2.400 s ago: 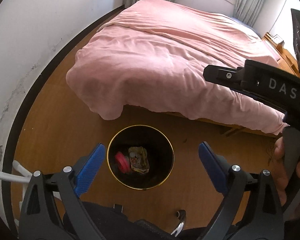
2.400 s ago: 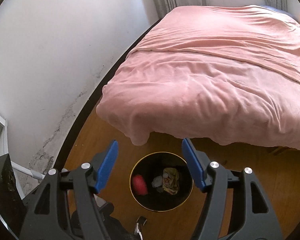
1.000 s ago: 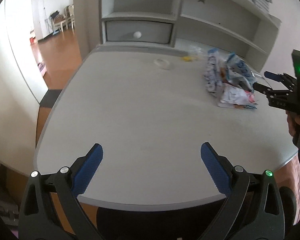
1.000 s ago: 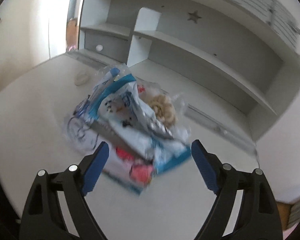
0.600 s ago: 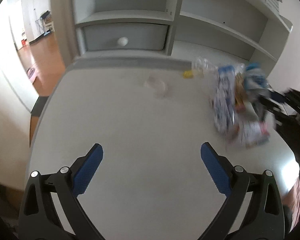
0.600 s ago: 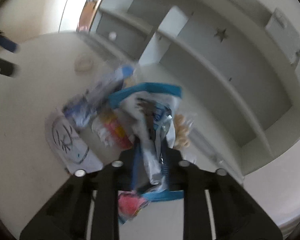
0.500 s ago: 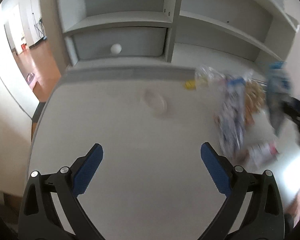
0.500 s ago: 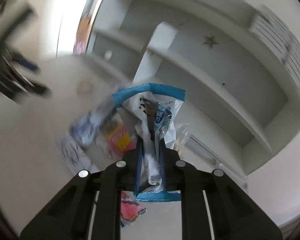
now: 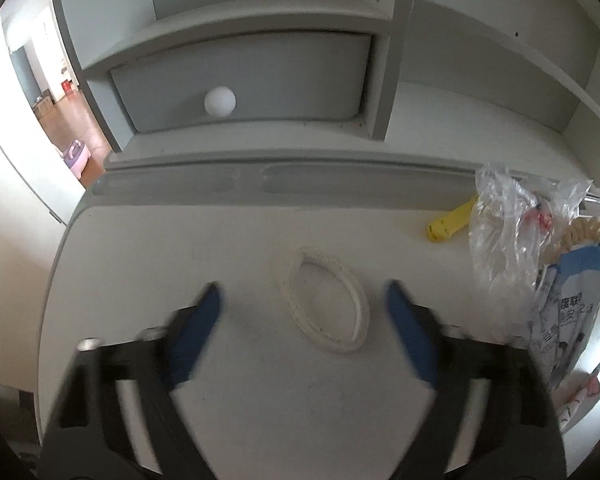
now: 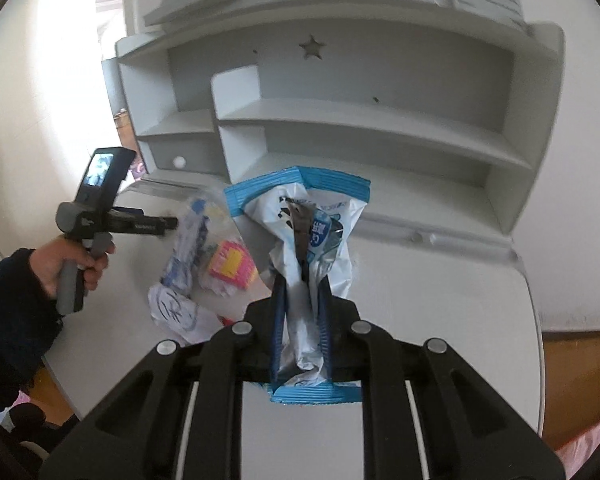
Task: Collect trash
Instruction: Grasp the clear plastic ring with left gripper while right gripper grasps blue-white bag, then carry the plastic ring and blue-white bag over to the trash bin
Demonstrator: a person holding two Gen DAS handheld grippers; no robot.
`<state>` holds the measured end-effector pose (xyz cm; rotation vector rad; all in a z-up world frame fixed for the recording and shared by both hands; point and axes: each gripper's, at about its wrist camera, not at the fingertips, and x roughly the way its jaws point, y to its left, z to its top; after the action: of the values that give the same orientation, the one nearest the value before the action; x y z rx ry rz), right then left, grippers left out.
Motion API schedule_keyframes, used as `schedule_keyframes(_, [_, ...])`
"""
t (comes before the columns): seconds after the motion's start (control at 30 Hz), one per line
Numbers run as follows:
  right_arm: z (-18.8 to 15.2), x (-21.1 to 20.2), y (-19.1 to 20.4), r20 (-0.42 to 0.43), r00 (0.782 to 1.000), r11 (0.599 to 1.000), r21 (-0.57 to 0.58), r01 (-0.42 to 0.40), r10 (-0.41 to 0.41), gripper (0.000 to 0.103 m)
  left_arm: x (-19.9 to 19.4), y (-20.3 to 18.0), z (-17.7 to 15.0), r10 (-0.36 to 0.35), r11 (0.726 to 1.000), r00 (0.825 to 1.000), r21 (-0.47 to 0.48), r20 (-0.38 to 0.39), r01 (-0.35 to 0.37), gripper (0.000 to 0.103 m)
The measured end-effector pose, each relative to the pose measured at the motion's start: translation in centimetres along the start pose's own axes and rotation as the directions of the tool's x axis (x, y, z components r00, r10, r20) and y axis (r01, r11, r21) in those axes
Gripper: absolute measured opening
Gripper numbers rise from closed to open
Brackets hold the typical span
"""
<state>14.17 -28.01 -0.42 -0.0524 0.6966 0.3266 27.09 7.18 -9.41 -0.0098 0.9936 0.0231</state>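
Two grippers are working: the right gripper [image 10: 302,280] is pinching a crumpled blue-and-white plastic snack wrapper [image 10: 304,220] clear of the white desk [image 9: 228,248], likely for binning, while the left gripper [image 9: 304,312] is closing around a white ring-shaped scrap [image 9: 326,298], not yet touching.

This is a room in a home, a bedroom or study by its furniture. A pale grey desk [image 9: 228,364] fills the lower half of both views, with a matching shelf unit [image 10: 364,120] above it that has a star cut-out [image 10: 310,46] and a small drawer [image 9: 240,84] with a round white knob [image 9: 219,101]. At the far left, a doorway [image 9: 56,92] opens onto a wooden floor.
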Motion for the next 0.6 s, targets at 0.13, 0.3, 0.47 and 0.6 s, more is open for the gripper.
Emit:
schedule_keyframes(0.13, [-1.9,-1.6,-2.1,-0.008,1.000,0.997,0.076,0.031,-0.030,0.016,-1.2,0.0,-0.4,-0.020,1.000,1.000,-0.005,0.012,0.020,0.039])
schedule_keyframes(0.3, [-5.2,-5.5,-5.6,-0.004,0.992,0.973,0.193,0.127,-0.129,0.016,-6.8,-2.6,-1.9,-0.066,0.997,0.994,0.044,0.089,0.062,0.038])
schedule_keyframes(0.47, [-11.1,-10.9,-10.3,-0.044,0.961,0.896,0.352,0.271,-0.274,0.016,-13.1,-11.1,-4.6,-0.258,0.950,0.954,0.221,0.151,0.222,0.038])
schedule_keyframes(0.6, [-17.7,-15.8,-13.9,-0.114,0.907,0.785,0.466,0.408,-0.404,0.016,-16.3,-20.9,-8.0,-0.468,0.829,0.879,0.394,0.097,0.398,0.038])
